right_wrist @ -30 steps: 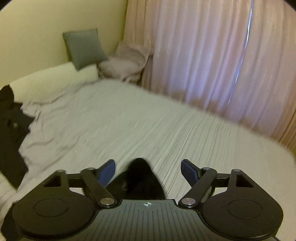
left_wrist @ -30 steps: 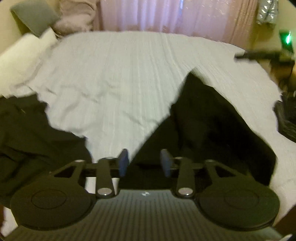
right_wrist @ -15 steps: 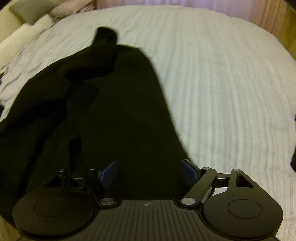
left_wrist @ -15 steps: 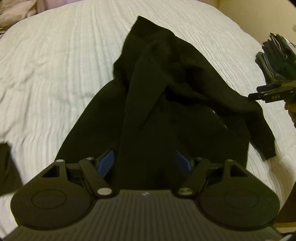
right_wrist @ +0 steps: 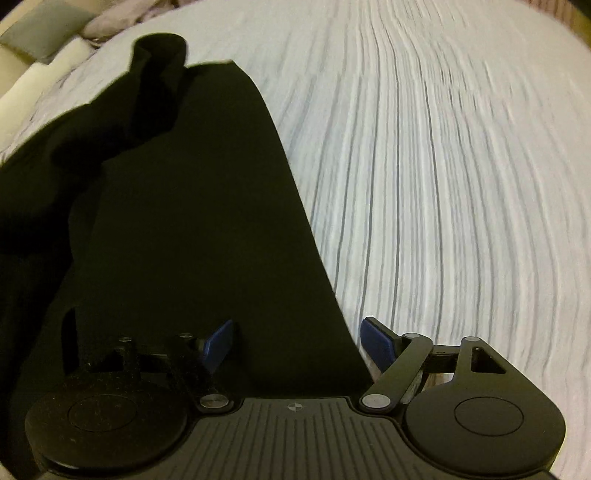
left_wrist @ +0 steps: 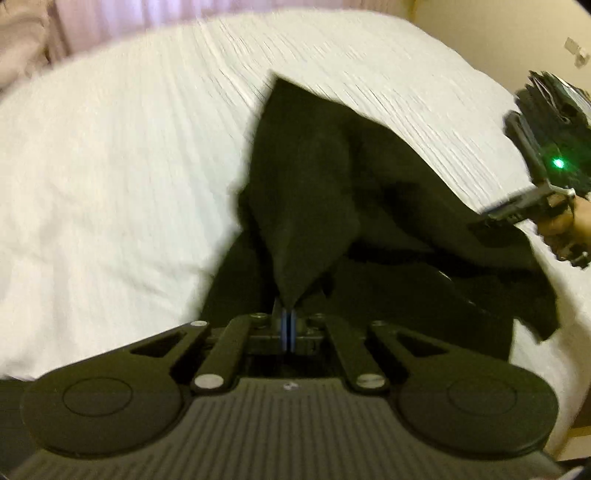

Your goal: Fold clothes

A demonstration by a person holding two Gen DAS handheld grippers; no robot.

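Note:
A black garment (left_wrist: 332, 192) lies crumpled on the white ribbed bedspread (left_wrist: 110, 177). In the left wrist view my left gripper (left_wrist: 288, 325) is shut on a pinched fold of that fabric, which rises in a taut peak from the blue pads. In the right wrist view the same black garment (right_wrist: 177, 221) fills the left half. My right gripper (right_wrist: 297, 341) hangs low over the garment's right edge with its jaws closing. The cloth's edge lies between the blue fingers (right_wrist: 376, 341), and the pads stand apart from it. The right gripper's body (left_wrist: 546, 155), held by a hand, shows at the right of the left wrist view.
The bedspread (right_wrist: 443, 184) stretches bare to the right of the garment. Pillows (right_wrist: 40, 48) and a bundled blanket sit at the bed's head, far left. A pink curtain (left_wrist: 147, 11) hangs behind the bed. A beige wall runs along the right side.
My left gripper has gone from open over the garment to shut on a fold and lifted it into a peak. My right gripper has dropped closer to the cloth's right edge, its jaws slightly narrower.

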